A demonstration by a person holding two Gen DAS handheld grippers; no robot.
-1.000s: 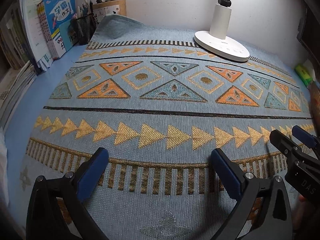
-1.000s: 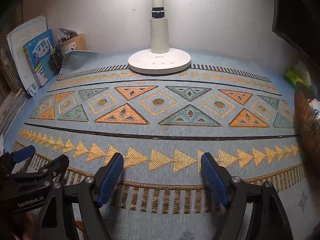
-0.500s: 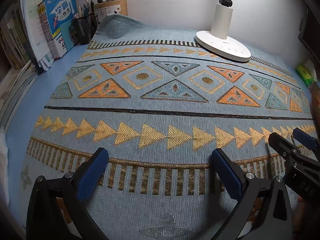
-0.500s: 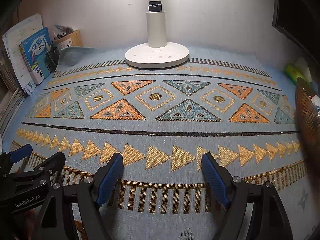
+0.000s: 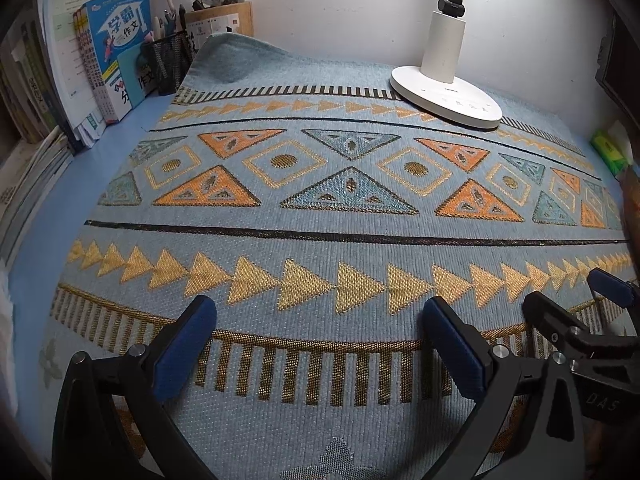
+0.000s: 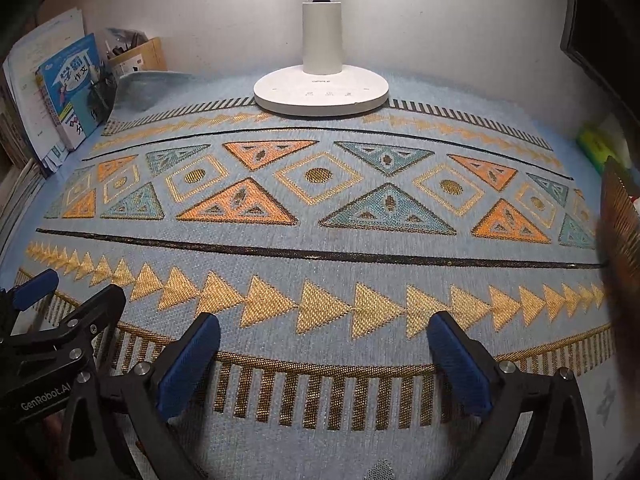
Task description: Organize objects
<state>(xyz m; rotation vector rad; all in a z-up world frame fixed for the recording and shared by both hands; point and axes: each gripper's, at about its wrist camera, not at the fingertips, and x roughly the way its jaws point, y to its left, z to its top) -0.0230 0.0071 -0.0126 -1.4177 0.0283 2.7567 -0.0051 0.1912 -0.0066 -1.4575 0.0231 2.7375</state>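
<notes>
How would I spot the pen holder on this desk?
Start from the white lamp by the wall and follow the mat's far edge left to its curled-up corner. Beside it, before the books, stands the pen holder: the only black mesh cup, with pens sticking out.

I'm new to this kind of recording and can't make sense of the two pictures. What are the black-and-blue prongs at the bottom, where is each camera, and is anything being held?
No robot here: a person holds a two-finger tool in each hand, each with its own camera looking along the fingers. One picture is from the left hand-held gripper, the other from the right hand-held gripper; each also glimpses the other at its edge. Both are open and hold nothing; the right one's jaws have just been opening wider. Below lies a patterned mat with a white desk lamp on its far edge. Books and a mesh pen holder stand at the far left.
</notes>
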